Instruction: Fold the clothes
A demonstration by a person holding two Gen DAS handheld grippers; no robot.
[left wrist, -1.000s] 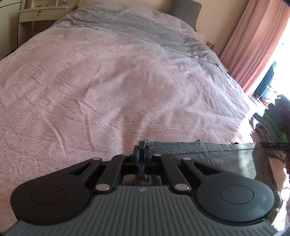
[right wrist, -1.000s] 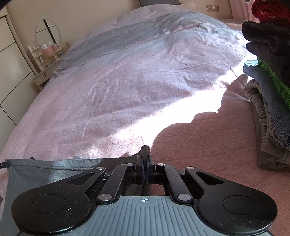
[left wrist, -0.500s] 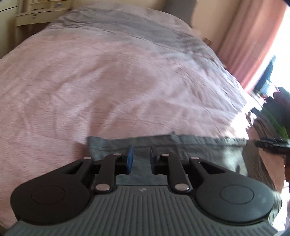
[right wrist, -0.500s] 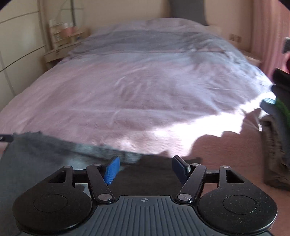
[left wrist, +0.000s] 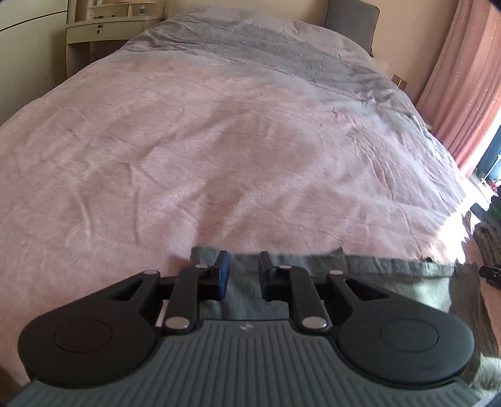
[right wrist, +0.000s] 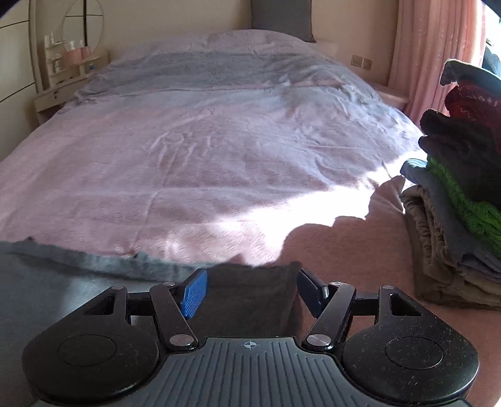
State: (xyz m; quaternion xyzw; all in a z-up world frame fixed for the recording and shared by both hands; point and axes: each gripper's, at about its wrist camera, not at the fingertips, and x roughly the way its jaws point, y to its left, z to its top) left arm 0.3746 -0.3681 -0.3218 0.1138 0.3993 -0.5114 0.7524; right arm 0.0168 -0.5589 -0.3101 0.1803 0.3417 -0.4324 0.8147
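A grey garment [left wrist: 391,270] lies flat at the near end of the pink bedspread [left wrist: 219,141], its far edge running straight across both views. My left gripper [left wrist: 245,270] hovers just over the garment's left part, its jaws a narrow gap apart with nothing pinched between them. In the right wrist view the same garment [right wrist: 78,281] lies partly in shadow. My right gripper [right wrist: 250,289] stands wide open over its right end, and the blue pad [right wrist: 195,292] is clear of the cloth.
A tall stack of folded clothes [right wrist: 454,219] sits on the bed's right side, close to my right gripper. Pink curtains [right wrist: 432,47] hang at the right. A dressing table with a round mirror [right wrist: 62,81] stands at the far left. A grey pillow [right wrist: 281,18] lies at the head.
Both grippers were shut on the garment's far edge a second ago. Both have opened and let it go, the right wider, and drawn back a little over the cloth.
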